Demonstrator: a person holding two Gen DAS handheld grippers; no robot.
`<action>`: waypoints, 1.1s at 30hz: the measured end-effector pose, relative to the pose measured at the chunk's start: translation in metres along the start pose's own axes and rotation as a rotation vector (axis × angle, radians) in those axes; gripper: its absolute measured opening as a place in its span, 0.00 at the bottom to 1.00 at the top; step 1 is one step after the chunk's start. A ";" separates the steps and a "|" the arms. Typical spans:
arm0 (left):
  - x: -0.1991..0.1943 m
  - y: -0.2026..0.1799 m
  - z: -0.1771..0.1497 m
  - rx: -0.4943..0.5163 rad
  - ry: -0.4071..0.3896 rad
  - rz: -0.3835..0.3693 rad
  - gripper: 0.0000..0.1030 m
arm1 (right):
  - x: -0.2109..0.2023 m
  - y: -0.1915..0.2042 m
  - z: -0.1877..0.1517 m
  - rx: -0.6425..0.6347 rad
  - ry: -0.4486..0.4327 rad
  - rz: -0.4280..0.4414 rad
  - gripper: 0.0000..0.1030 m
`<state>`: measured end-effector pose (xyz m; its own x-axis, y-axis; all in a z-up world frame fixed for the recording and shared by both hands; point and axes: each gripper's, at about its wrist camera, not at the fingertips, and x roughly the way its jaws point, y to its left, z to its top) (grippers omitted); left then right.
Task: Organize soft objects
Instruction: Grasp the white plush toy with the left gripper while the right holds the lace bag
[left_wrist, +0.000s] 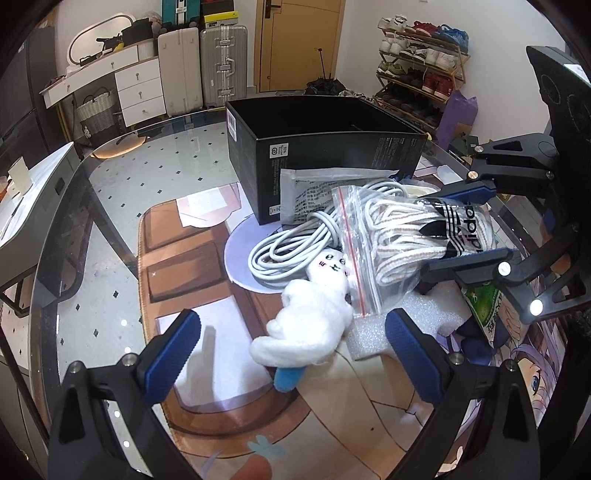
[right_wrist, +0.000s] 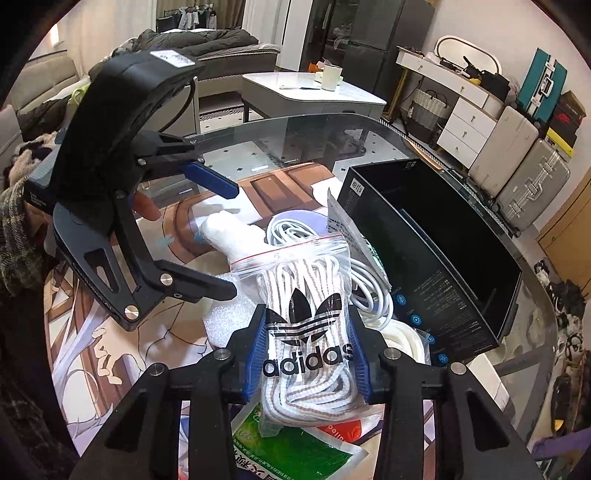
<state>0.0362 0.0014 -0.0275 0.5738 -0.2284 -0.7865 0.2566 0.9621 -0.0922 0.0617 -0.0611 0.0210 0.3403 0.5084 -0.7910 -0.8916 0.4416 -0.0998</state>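
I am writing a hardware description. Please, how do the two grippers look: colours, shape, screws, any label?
Both are matte black plastic frames with two long fingers. The left gripper has ribbed blue pads on its fingers, silver round screws, and a white sticker on its top housing. The right gripper matches: blue pads, silver screws, triangular cut-outs in the frame.

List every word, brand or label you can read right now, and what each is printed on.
"adidas" with the trefoil logo: on the clear zip bag of laces, which the right gripper clamps.
Black box: white print and stickers, too small to read.
White pouch leaning on the box: dense print, unreadable.
Green packet: large characters, cut off and not legible.
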 end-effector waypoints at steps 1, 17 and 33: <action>0.000 0.000 0.000 -0.001 -0.002 0.000 0.96 | -0.004 -0.002 -0.001 0.016 -0.014 0.003 0.39; 0.004 0.003 0.007 -0.034 0.004 -0.086 0.67 | -0.040 -0.017 -0.009 0.144 -0.099 -0.053 0.39; 0.001 0.008 0.006 -0.100 0.017 -0.168 0.30 | -0.041 -0.022 -0.010 0.180 -0.123 -0.094 0.39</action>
<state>0.0433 0.0077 -0.0254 0.5157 -0.3857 -0.7651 0.2689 0.9207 -0.2830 0.0648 -0.0990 0.0493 0.4625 0.5401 -0.7031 -0.7905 0.6103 -0.0512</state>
